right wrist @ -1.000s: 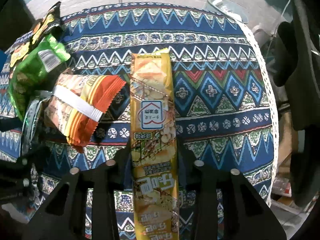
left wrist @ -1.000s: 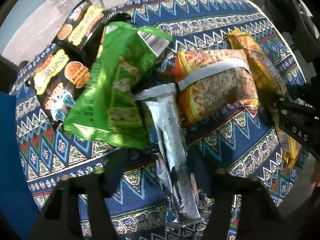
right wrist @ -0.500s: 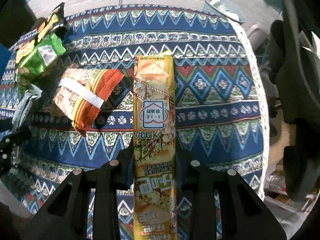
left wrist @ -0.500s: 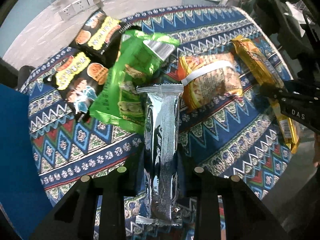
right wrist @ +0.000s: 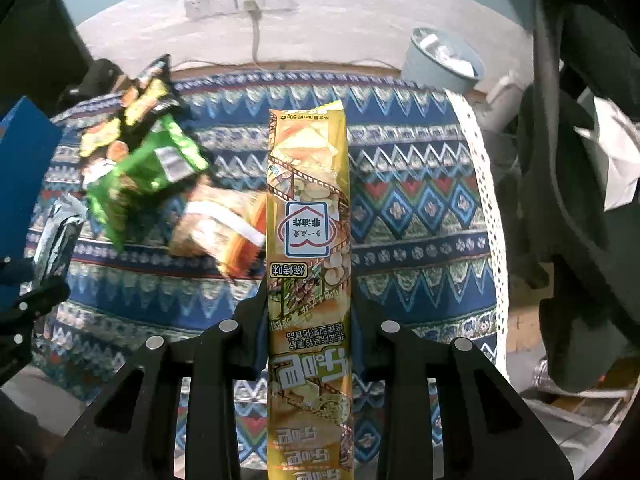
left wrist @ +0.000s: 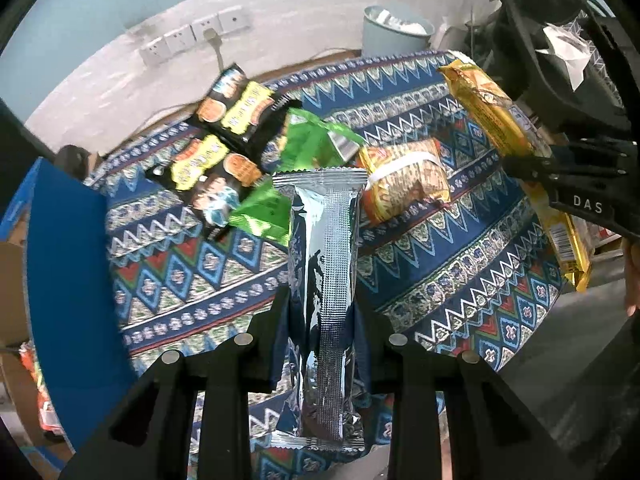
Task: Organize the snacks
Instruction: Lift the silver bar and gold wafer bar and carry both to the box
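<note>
My left gripper (left wrist: pixel 322 316) is shut on a long silver snack pack (left wrist: pixel 324 280) and holds it above the patterned tablecloth (left wrist: pixel 440 272). My right gripper (right wrist: pixel 309 312) is shut on a long yellow snack pack (right wrist: pixel 309 216), also lifted; that pack (left wrist: pixel 496 120) and the right gripper (left wrist: pixel 576 184) show at the right of the left wrist view. On the cloth lie a green bag (left wrist: pixel 308 148), an orange bag (left wrist: pixel 408 176) and two black-and-yellow bags (left wrist: pixel 240 104) (left wrist: pixel 208 168). The right wrist view shows the green bag (right wrist: pixel 148 176) and orange bag (right wrist: pixel 216 224) at left.
A blue box (left wrist: pixel 68 280) stands at the table's left edge. A grey bin (left wrist: pixel 396 36) stands on the floor behind the table, under wall sockets (left wrist: pixel 192 36). A dark chair (right wrist: pixel 580 160) is close on the right.
Both grippers have risen and pulled back from the table, each carrying its pack. The silver pack was lifted off the cloth and now hangs straight between the left fingers.
</note>
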Tool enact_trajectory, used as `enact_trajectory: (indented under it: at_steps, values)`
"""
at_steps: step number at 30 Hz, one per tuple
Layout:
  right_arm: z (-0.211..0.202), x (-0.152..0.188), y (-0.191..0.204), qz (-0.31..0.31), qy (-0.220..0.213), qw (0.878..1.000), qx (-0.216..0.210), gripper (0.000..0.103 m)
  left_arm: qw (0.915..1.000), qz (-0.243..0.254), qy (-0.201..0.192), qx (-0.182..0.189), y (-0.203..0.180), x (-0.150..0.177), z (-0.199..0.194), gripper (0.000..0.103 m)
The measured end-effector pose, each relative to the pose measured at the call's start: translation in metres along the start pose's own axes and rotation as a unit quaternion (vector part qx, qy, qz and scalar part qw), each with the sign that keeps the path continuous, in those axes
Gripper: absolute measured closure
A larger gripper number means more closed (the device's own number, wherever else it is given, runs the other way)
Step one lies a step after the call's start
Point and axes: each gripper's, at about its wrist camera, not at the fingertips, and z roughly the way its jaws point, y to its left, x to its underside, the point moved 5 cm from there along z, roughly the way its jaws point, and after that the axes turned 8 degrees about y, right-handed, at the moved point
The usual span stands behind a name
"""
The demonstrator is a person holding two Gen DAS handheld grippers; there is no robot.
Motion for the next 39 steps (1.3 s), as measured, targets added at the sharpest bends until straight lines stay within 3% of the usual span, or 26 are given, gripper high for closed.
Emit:
enact_trajectory:
  at_steps: [3,9,23,39]
  values:
    - [-0.010,-0.006,0.008,-0.014,-0.012,1.000,-0.001,0.073,1.0000,-0.006,-0.008,-0.001,0.012,0.008,-0.017,0.074]
    - [-0.039,-0.018,0.035,-0.043,-0.040,0.998,-0.007,0.073,0.9983,-0.002,-0.044,-0.038,0.033,0.013,-0.050,0.074]
    - [-0.084,-0.043,0.098,-0.090,-0.082,0.992,-0.042,0.073,0.9939,-0.028,-0.084,-0.066,0.074,0.020,-0.093,0.074]
    - [-0.100,-0.071,0.173,-0.132,-0.091,0.983,-0.088,0.073,0.9874,-0.085,-0.111,-0.074,0.145,0.039,-0.127,0.074]
